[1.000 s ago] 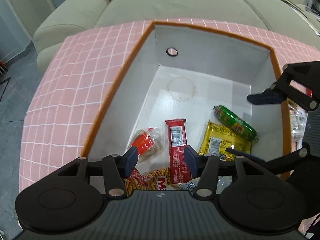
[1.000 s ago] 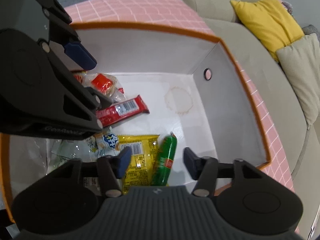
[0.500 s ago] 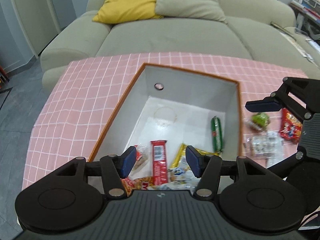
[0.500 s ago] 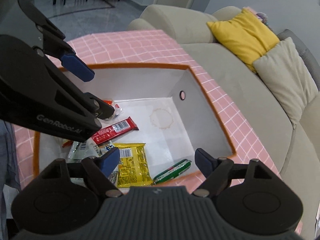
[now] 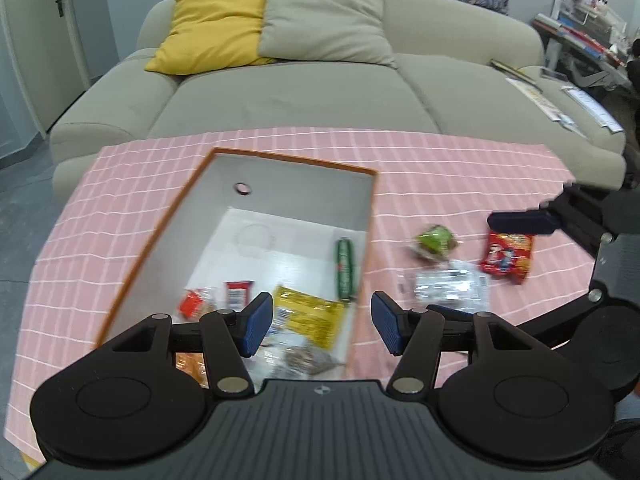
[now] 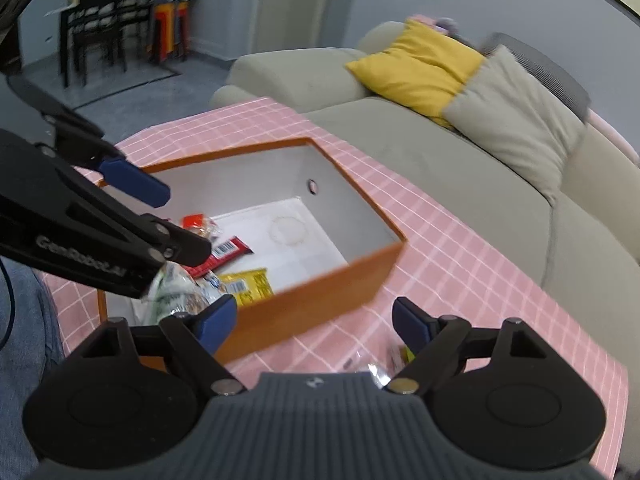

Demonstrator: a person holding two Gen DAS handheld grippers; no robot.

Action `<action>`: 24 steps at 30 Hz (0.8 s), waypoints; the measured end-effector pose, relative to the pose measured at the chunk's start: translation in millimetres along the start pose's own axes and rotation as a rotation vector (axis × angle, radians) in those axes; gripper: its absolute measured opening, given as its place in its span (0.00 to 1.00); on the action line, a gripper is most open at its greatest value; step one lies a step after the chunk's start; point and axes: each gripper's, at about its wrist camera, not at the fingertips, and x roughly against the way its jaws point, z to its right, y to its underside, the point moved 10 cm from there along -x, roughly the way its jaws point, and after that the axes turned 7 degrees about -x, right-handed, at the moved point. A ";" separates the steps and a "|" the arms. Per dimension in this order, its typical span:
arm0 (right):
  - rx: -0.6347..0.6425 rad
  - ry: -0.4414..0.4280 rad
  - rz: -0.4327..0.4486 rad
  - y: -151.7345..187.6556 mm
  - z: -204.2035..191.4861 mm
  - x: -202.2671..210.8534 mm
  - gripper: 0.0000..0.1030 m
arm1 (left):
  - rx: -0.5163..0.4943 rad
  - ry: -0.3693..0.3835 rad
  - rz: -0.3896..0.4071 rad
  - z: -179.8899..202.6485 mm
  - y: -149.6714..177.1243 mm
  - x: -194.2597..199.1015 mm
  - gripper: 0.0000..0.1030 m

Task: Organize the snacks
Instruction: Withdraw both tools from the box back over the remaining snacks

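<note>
An orange-rimmed white box (image 5: 176, 216) stands on the pink checked cloth (image 5: 440, 168). In it lie a green sausage stick (image 5: 345, 268), a yellow packet (image 5: 310, 316), a red bar (image 5: 237, 294) and a red-and-clear bag (image 5: 194, 303). On the cloth to its right lie a green wrapped snack (image 5: 435, 240), a clear packet (image 5: 452, 286) and a red snack bag (image 5: 507, 257). My left gripper (image 5: 322, 328) is open and empty above the box's near right corner. My right gripper (image 6: 314, 322) is open and empty, outside the box (image 6: 316, 300).
A beige sofa (image 5: 320, 92) with a yellow cushion (image 5: 212, 28) and a grey cushion (image 5: 324, 20) stands behind the table. Papers lie on its right seat (image 5: 560, 104). A black chair (image 6: 96, 32) stands on the floor beyond.
Both grippers have lifted up and back out of the box. The right gripper has opened wider and moved right, past the box's wall. The loose snacks on the cloth have come into view.
</note>
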 end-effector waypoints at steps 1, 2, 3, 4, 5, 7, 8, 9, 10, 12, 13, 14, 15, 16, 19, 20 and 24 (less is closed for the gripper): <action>-0.022 0.012 0.003 6.8 5.1 3.5 0.80 | 0.003 0.011 0.004 5.3 0.9 1.0 0.65; -0.043 0.021 0.004 12.9 9.6 6.1 0.80 | 0.007 0.023 0.009 11.1 2.0 1.8 0.65; -0.063 0.028 0.005 19.5 14.5 8.6 0.80 | 0.011 0.032 0.013 15.6 3.1 2.4 0.65; -0.091 0.037 0.006 27.2 20.5 11.7 0.80 | 0.014 0.040 0.016 20.8 4.5 2.4 0.65; -0.116 0.045 0.007 33.5 25.2 13.7 0.80 | 0.017 0.050 0.016 26.6 6.7 2.2 0.65; -0.165 0.060 0.010 46.6 34.9 18.3 0.80 | 0.025 0.066 0.013 35.3 10.9 0.2 0.65; -0.190 0.069 0.018 53.6 39.7 21.0 0.80 | 0.031 0.076 0.012 40.4 13.1 -1.3 0.65; -0.210 0.079 0.024 60.9 45.1 23.3 0.80 | 0.038 0.084 0.010 44.6 15.3 -3.1 0.65; -0.230 0.093 0.028 67.7 49.1 25.0 0.80 | 0.044 0.090 0.007 49.0 17.6 -4.8 0.65; -0.258 0.132 0.036 80.9 55.9 27.9 0.80 | 0.051 0.109 0.007 59.8 22.4 -8.0 0.65; -0.266 0.157 0.040 88.7 59.3 28.8 0.80 | 0.052 0.116 0.007 64.3 24.7 -8.8 0.65; -0.274 0.176 0.041 96.5 62.8 29.8 0.80 | 0.052 0.124 0.008 69.4 26.9 -10.7 0.65; -0.285 0.192 0.043 104.9 66.9 31.1 0.80 | 0.051 0.131 0.009 73.7 29.0 -12.7 0.65; -0.299 0.203 0.043 112.6 70.1 31.5 0.80 | 0.053 0.135 0.010 78.0 31.3 -14.2 0.65; -0.345 0.223 0.032 132.5 77.5 30.8 0.80 | 0.050 0.146 0.008 89.5 38.0 -21.8 0.65; -0.361 0.230 0.028 138.7 79.9 30.0 0.80 | 0.049 0.151 0.009 92.8 40.0 -25.0 0.65; -0.408 0.259 0.008 159.5 89.2 25.3 0.80 | 0.064 0.165 0.005 102.0 49.0 -38.2 0.65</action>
